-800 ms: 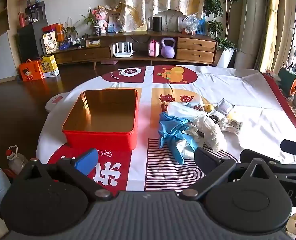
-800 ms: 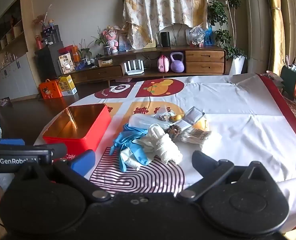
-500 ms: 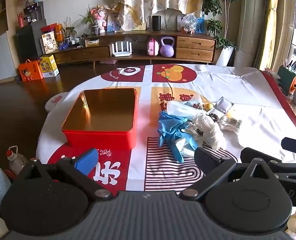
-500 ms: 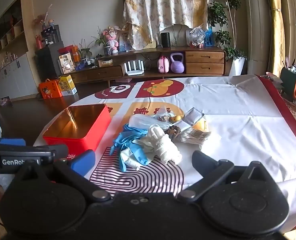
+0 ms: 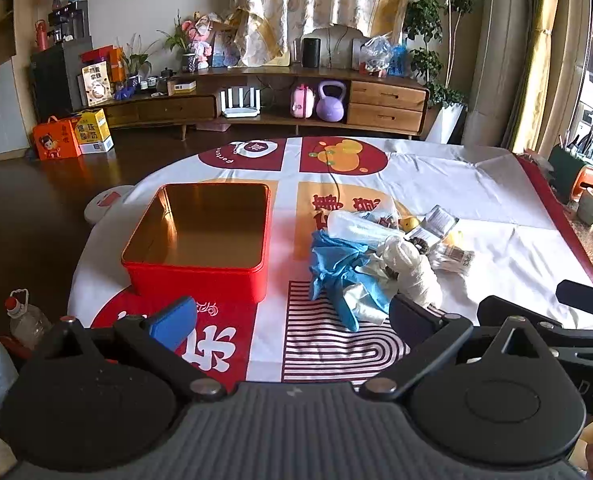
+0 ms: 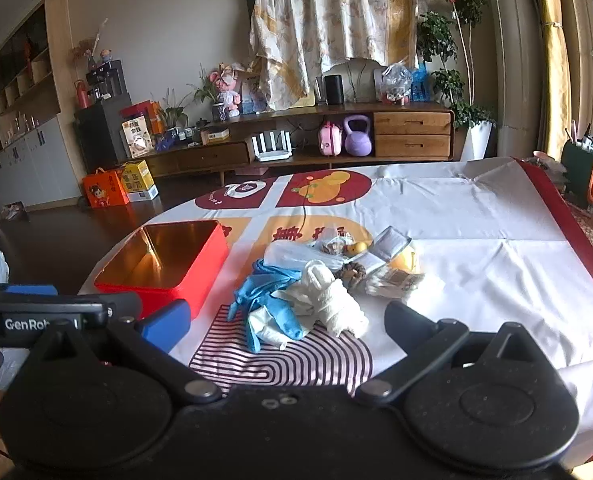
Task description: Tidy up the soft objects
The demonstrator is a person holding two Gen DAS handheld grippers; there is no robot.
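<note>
Soft objects: a loose heap [image 5: 376, 264] on the tabletop, right of the red tin and ahead of both claws; nothing holds it.
Left claw [image 5: 292, 316]: fingers spread wide with nothing between them, hovering over the near edge of the tabletop, tilted downward; one blue pad [image 5: 174, 322] shows on its left finger.
Right claw [image 6: 286, 326]: likewise spread wide and empty, tilted downward, just beside the left claw, with the heap straight ahead of it.
Tabletop [image 5: 496, 248]: covered by a white cloth printed with red and orange panels and a striped maze pattern at the near edge.
Blue glove [image 5: 336, 270]: near side of the heap, fingers trailing onto the striped pattern.
White glove [image 6: 334, 300]: crumpled, lying against the blue glove on its right.
Clear plastic bag [image 5: 356, 226]: behind the gloves, touching them.
Small packets [image 5: 444, 240]: at the far right of the heap, with something yellow among them; contents too small to tell.
Red tin [image 5: 200, 244]: open, gold inside, empty, apart from the heap.
Wooden sideboard [image 5: 384, 102]: against the far wall, with a purple kettlebell [image 5: 330, 102] on its lower shelf.
</note>
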